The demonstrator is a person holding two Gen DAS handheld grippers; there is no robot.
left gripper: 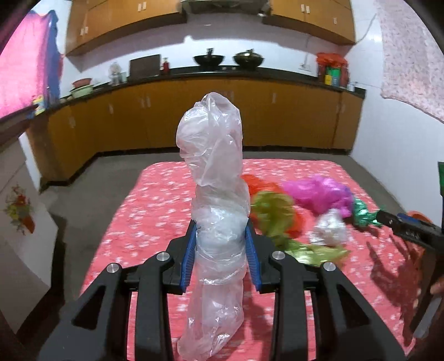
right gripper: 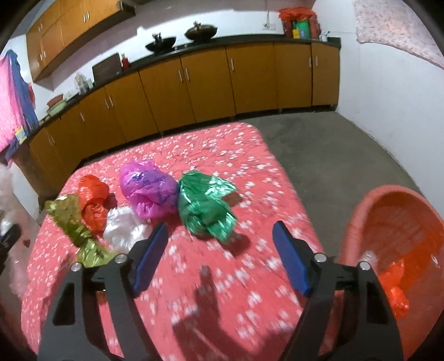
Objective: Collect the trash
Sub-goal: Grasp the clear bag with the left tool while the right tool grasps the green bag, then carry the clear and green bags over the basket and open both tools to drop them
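Clear plastic bag (left gripper: 215, 211) in left gripper (left gripper: 220, 251)

Setting: home kitchen.
Evidence: orange base cabinets (right gripper: 211, 80) under a dark counter (left gripper: 249, 72); wall cabinets (left gripper: 116, 22) above; two black woks (left gripper: 208, 59) on the stove.

Red tablecloth (right gripper: 194, 277) is showing white flecks. Bags are appearing clear (left gripper: 216, 194), magenta (right gripper: 148, 188), green (right gripper: 205, 205), orange-red (right gripper: 93, 202), white (right gripper: 126, 227), olive-gold (right gripper: 75, 225). Basket (right gripper: 360, 216) is showing salmon-orange.
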